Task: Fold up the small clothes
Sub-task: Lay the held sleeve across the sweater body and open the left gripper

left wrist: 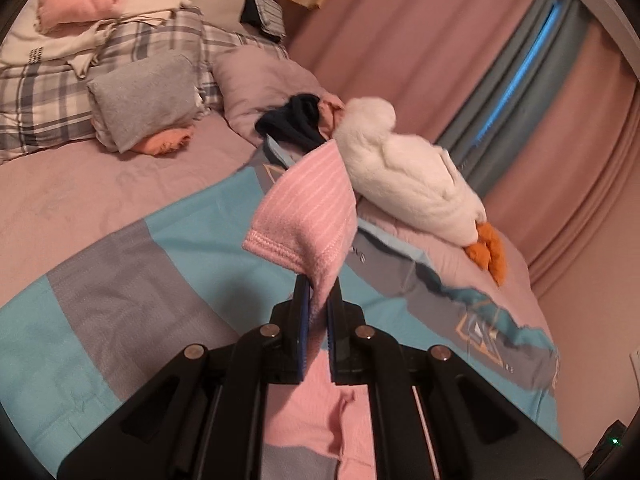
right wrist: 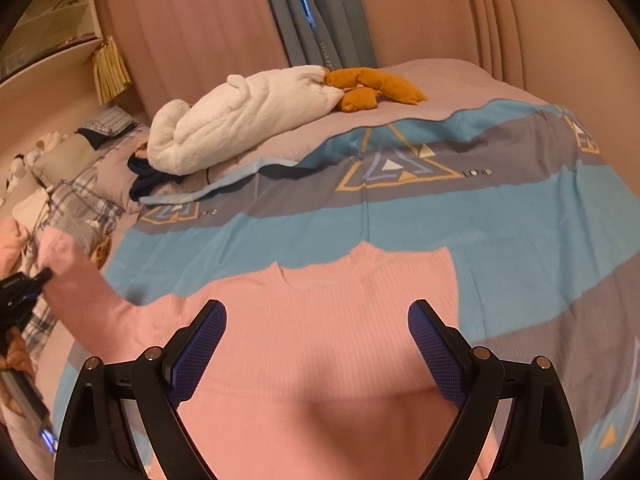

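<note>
The left hand-held gripper (left wrist: 318,300) is clamped on the cuff of the pink ribbed knit sweater (right wrist: 332,344), lifting that sleeve off the bed, so the sleeve fold looks under way and next calls for carrying the cuff across the body. The right hand-held gripper (right wrist: 318,354) hangs wide open and empty over the sweater's chest. It lies flat on a blue, grey and pink striped bedspread (right wrist: 500,216), a white plush duck (right wrist: 248,120) near pink curtains (right wrist: 200,20).

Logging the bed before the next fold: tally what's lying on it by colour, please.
Pink: 1, the pink sweater, sleeve cuff clamped in the left gripper.
White: 1, plush duck.
Grey: 1, folded grey garment.
Dark navy: 1, crumpled cloth.
Total: 4
</note>
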The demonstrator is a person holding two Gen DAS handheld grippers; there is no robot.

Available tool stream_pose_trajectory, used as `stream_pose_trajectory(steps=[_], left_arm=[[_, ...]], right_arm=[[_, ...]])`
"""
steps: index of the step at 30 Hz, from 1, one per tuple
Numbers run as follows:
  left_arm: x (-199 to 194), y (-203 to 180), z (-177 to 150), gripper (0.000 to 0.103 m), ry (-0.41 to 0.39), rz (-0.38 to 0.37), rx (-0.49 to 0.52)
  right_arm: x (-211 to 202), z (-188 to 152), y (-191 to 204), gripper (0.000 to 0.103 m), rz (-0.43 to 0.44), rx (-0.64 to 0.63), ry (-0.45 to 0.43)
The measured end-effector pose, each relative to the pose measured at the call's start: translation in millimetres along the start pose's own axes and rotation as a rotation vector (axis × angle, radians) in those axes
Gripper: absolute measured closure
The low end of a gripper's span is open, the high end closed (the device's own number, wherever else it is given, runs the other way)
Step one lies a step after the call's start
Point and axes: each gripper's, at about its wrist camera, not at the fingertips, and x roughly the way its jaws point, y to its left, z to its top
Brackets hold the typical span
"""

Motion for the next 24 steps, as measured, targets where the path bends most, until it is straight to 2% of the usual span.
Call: stream_pose_trajectory(steps=[7, 13, 19, 24], left_arm=[[-3, -41, -28, 0.096, 0.051, -0.034, 0.127], [12, -82, -65, 0.096, 0.159, -0.096, 0.222], [33, -125, -119, 0.096, 0.277, -0.166, 0.336], [54, -141, -160, 0.096, 0.373, -0.194, 0.387]], right_arm=[[-18, -17, -6, 0.011, 0.009, 0.046, 0.017], [-23, -20, -11, 0.011, -0.038, 0.047, 0.045], [-30, -29, -23, 0.011, -0.073, 0.060, 0.044], [-27, -40, -33, 0.011, -0.106, 0.079, 0.066]])
